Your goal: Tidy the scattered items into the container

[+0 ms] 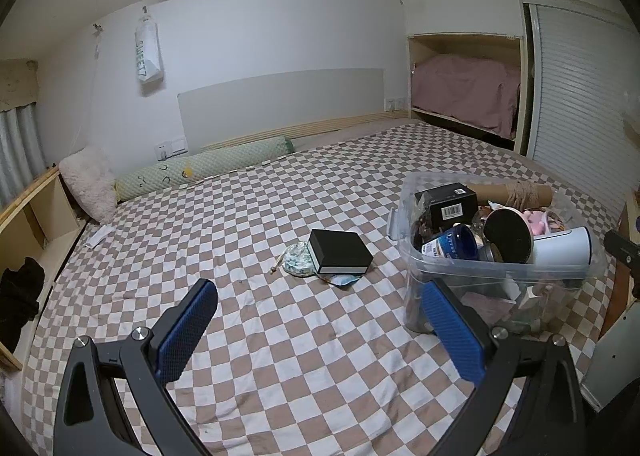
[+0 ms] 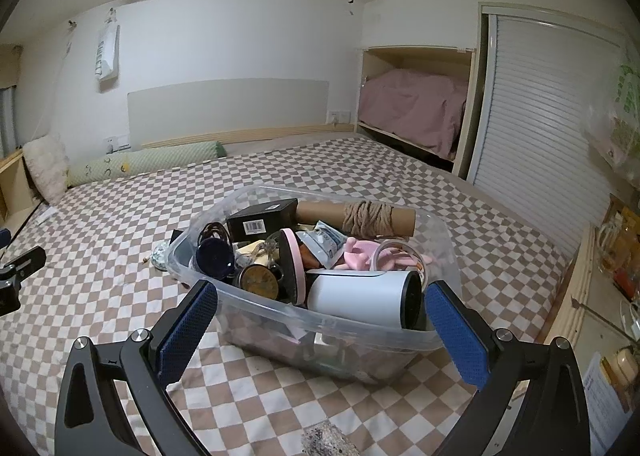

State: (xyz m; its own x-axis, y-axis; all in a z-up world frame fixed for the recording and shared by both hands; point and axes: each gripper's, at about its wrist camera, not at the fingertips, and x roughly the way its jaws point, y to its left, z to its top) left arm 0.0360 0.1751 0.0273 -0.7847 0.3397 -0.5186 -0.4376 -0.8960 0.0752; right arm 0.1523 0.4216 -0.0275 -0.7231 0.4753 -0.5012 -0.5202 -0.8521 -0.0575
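Note:
A clear plastic container (image 1: 416, 256) sits on the checkered bed at the right, piled with items; it fills the middle of the right wrist view (image 2: 344, 326). A black box (image 1: 340, 250) lies on the bed left of it, on a small patterned pouch (image 1: 298, 262) and a flat packet (image 1: 340, 279). My left gripper (image 1: 320, 330) is open and empty, short of the black box. My right gripper (image 2: 320, 326) is open and empty at the container's near rim, over a white cylinder (image 2: 360, 296).
A green bolster (image 1: 208, 168) and a fluffy white pillow (image 1: 90, 182) lie at the headboard. A wooden shelf (image 2: 600, 296) with small items runs along the bed's right side. A speckled grey object (image 2: 328, 440) lies near the bed's front edge.

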